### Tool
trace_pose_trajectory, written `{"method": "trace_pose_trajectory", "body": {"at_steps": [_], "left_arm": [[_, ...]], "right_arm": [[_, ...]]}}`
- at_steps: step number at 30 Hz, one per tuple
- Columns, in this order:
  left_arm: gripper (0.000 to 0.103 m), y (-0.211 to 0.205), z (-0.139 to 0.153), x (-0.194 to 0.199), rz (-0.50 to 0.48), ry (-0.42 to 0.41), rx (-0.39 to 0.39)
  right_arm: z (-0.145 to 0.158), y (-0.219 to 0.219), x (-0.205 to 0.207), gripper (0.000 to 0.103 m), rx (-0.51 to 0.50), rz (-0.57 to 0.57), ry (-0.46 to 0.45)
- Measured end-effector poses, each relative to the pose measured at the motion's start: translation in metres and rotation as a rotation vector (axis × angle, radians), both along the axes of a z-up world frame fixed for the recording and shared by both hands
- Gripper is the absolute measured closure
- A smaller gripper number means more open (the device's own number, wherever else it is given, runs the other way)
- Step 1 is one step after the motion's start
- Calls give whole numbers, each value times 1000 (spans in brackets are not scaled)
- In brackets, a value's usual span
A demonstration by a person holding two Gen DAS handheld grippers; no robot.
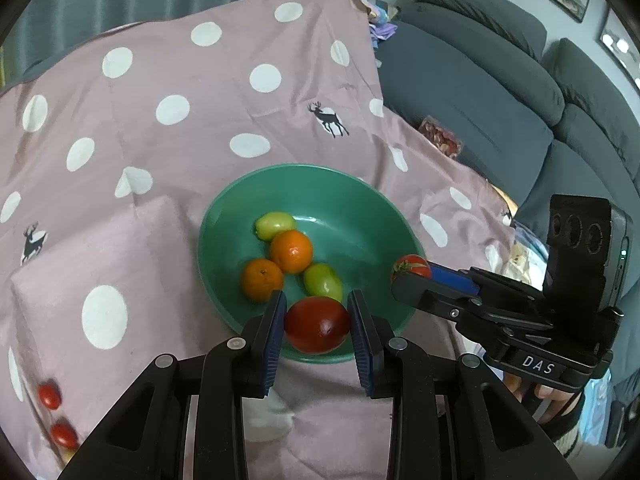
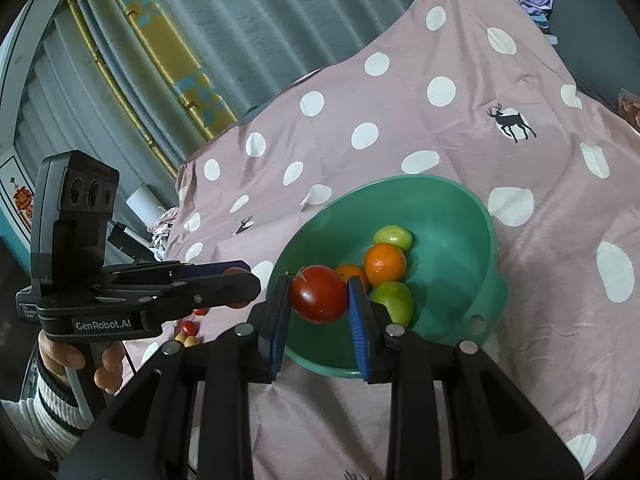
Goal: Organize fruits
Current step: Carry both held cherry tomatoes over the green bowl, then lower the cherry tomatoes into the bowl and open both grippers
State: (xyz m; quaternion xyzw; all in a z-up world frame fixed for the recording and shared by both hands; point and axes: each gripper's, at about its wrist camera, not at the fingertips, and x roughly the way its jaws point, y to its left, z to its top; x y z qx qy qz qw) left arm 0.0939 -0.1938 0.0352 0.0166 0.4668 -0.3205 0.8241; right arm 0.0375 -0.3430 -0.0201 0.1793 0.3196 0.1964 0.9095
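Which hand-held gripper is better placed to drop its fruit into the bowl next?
Left, probably: the left hand-held gripper holds its dark red tomato over the green bowl; the right hand-held gripper's tomato hangs at the rim.

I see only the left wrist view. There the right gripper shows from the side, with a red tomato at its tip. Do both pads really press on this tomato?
Observer: Yes. In the right wrist view the red tomato sits between the two blue pads of the right gripper, and each pad touches one side of it.
Operator: Thank you. I see the green bowl only from above. On what does it stand?
Observer: The green bowl stands on its own foot, the same green, which rests on the dotted cloth. The foot has a round hole in its side.
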Motion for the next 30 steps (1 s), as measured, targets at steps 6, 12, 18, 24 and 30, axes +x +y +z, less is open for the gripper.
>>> {"method": "trace_pose_trajectory", "body": {"at_steps": [6, 12, 18, 24, 30], "left_arm": [[71, -9, -10, 7, -7, 13, 27], [71, -19, -19, 11, -23, 15, 59], [71, -24, -26, 14, -29, 25, 80], [71, -27, -30, 15, -34, 21, 104], [71, -30, -33, 14, -34, 11, 124]], "right_arm": [[-5, -3, 2, 74, -5, -10, 10], [-7, -5, 4, 74, -15, -18, 17], [-9, -5, 6, 74, -29, -18, 21], [-9, -5, 7, 74, -48, -27, 22], [-11, -4, 5, 73, -52, -29, 26]]}}
